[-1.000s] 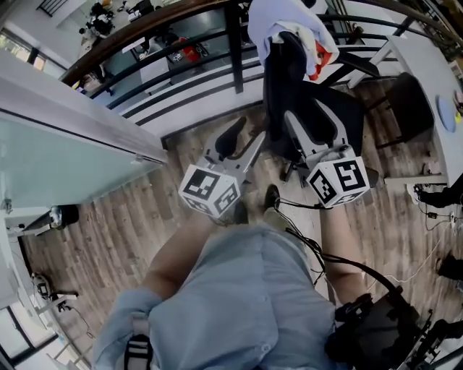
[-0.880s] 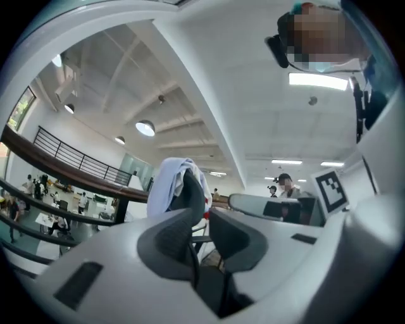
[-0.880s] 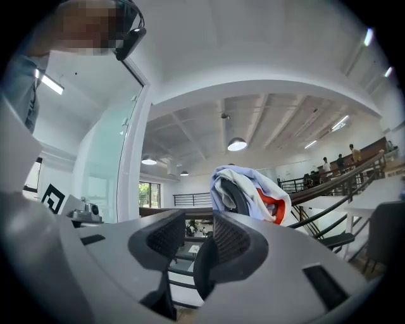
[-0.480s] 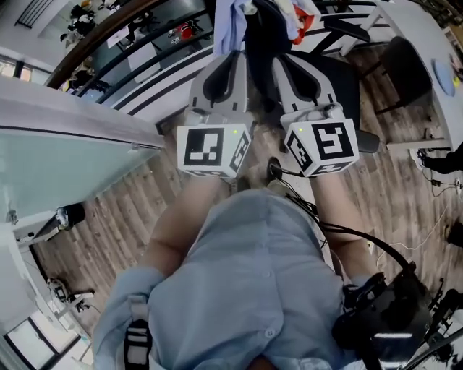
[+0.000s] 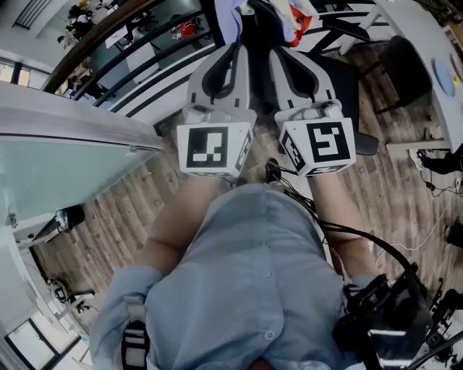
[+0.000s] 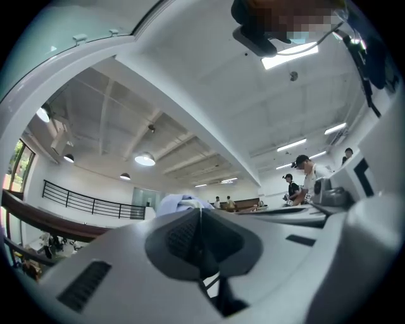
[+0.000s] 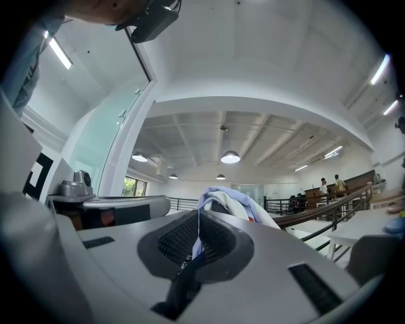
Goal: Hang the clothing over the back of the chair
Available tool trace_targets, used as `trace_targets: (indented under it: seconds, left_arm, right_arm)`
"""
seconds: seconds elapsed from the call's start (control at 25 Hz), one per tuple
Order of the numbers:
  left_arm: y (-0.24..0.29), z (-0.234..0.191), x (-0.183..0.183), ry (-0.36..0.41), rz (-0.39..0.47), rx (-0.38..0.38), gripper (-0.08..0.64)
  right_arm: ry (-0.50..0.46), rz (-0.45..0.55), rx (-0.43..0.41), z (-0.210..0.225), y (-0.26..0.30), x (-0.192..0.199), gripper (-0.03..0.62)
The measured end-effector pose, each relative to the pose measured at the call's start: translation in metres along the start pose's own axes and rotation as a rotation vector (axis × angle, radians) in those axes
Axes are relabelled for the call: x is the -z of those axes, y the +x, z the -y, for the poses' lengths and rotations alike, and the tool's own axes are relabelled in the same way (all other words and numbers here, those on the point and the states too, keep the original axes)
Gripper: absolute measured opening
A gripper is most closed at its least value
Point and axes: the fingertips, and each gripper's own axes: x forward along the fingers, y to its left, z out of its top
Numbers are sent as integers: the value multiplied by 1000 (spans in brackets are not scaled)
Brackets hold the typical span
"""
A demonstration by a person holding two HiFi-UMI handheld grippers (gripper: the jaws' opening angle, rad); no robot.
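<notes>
the pale blue garment (image 5: 226, 13) lies bunched over the top of the black chair's (image 5: 338, 81) back. the left gripper (image 5: 235, 45) is clamped tight on it at the chair back's left side. the right gripper (image 5: 281, 48), its jaws just closing, pinches the fabric at the right side.

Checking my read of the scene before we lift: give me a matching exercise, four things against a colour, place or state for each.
Things:
1. clothing
2. right gripper
3. chair under the clothing
4. table

Descriptions:
A. black
B. white, at the right edge of the head view
C. shut on pale fabric
D. pale blue and white with a red patch

Pairs: 1-D, 2-C, 3-A, 4-B.

The right gripper's jaws have just been closing, with the fabric between them.
</notes>
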Motion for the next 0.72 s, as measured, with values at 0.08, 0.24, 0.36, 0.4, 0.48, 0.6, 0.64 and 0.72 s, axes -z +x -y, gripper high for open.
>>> trace_targets:
  seconds: [0.08,0.24,0.36,0.4,0.48,0.6,0.64,0.72]
  left_arm:
    - [3,1,-1,2,2,0,18]
    - [6,4,-1,3,-7,3,18]
    - [11,3,-1,4,-8,-6,18]
    - [11,3,0,5,-8,-9,18]
    - [12,3,1,8,-10,-6,18]
    - [13,7,2,9,-14,-6,18]
    - [14,8,2,11,-15,-5,18]
    - [14,9,2,13,-18,-4,18]
  right_arm:
    - [-3,-1,2,4,0,0,12]
    - [-11,-3,7,9,-2,0,12]
    - [-10,-1,2,12,1,0,12]
    - [-10,-1,1,12,2,1,12]
    - [-8,-4,0,12,2,3,11]
    - [-5,-5,-1,15,1,4,11]
    - [-4,-4,-2,16,0,4,11]
    - [-5,-1,-5,16,1,3,11]
